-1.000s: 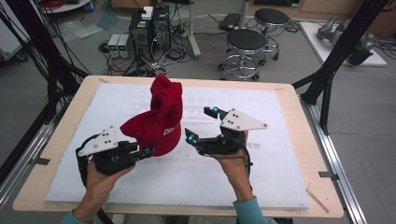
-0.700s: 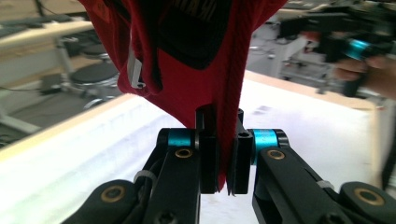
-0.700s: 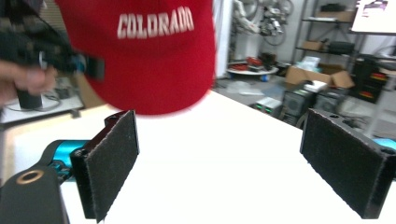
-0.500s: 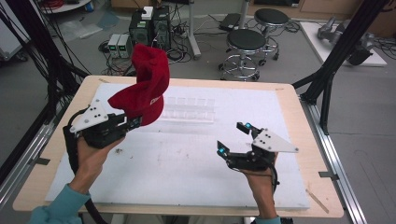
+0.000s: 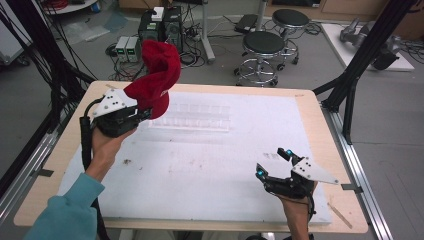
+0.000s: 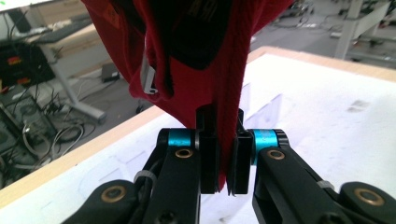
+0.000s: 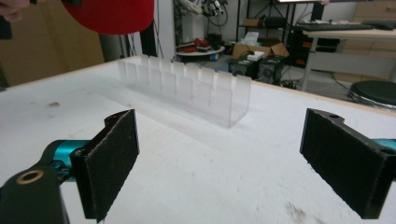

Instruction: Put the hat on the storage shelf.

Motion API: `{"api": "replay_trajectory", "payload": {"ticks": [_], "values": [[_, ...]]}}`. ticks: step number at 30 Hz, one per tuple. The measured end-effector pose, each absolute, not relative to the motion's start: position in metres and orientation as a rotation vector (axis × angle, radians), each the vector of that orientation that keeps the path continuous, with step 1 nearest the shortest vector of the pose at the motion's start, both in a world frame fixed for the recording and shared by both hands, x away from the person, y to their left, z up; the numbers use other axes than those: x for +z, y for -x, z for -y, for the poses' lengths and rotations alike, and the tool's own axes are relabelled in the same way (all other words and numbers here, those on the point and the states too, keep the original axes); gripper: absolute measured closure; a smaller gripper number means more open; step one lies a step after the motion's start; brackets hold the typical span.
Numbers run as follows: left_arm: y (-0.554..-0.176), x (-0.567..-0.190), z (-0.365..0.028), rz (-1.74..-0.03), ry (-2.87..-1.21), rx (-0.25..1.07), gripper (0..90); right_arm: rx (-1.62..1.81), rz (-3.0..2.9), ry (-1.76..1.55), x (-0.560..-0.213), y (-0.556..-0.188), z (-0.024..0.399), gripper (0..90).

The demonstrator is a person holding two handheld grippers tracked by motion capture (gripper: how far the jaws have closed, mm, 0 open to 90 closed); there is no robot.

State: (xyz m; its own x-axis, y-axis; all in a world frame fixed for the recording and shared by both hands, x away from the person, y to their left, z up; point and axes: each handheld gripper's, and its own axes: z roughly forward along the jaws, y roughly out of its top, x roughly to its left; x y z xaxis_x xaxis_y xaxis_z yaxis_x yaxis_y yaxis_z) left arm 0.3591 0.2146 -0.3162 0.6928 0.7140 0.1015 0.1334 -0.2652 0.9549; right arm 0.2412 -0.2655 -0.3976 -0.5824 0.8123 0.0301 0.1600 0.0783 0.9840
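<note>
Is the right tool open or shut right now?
Open. In the right gripper view the right tool has its two padded jaws spread wide apart with bare white table between them, gripping nothing.

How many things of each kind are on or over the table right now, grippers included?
Red caps: 1, the red cap, held up by the left gripper
Clear slotted racks: 1, the clear rack on the white mat
Grippers: 2, the left one and the right gripper, jaws apart and empty
Total: 4
</note>
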Motion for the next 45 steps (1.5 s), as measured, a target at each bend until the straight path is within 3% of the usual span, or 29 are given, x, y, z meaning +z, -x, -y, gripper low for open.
{"api": "replay_trajectory", "payload": {"ticks": [17, 41, 45], "values": [[-0.408, -0.350, -0.211, -0.798, -1.821, 0.617, 85.4, 1.488, -1.812, -0.986, -0.449, -0.243, 0.283, 10.7], [-0.405, -0.378, -0.196, -0.871, -1.918, 0.643, 85.4, 1.447, -1.750, -1.010, -0.450, -0.241, 0.281, 10.7], [-0.403, -0.389, -0.199, -0.887, -1.862, 0.631, 85.4, 1.461, -1.739, -1.009, -0.450, -0.240, 0.282, 10.7]]}}
